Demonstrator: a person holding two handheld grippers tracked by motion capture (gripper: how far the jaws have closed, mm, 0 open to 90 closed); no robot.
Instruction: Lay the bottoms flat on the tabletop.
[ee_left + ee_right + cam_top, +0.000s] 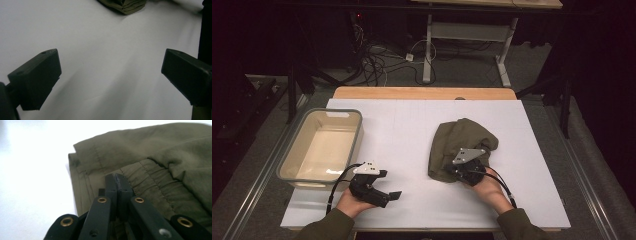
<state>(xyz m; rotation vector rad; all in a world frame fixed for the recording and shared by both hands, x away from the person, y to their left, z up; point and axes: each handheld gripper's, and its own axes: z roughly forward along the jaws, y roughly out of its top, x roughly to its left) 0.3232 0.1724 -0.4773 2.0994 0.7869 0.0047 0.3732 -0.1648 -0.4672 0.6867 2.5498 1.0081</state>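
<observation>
Right gripper (463, 167) takes hold of the olive garment (460, 145); left gripper (393, 195) waits.

The crumpled garment lies on the right half of the white table (412, 125), well apart from the empty tub (292, 165) at far left. The right jaws are pinched together on the fabric's near edge by the elastic waistband (155, 182). The left jaws stand wide apart over bare tabletop. Next, I'd guess, comes a lift or drag, which needs the pinch to keep its hold on the thin cloth.

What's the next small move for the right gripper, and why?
Probably a slight lift. The right gripper has its jaws shut on the near edge of the olive garment, which lies bunched on the white table, while the left gripper is open, apart from it.
</observation>
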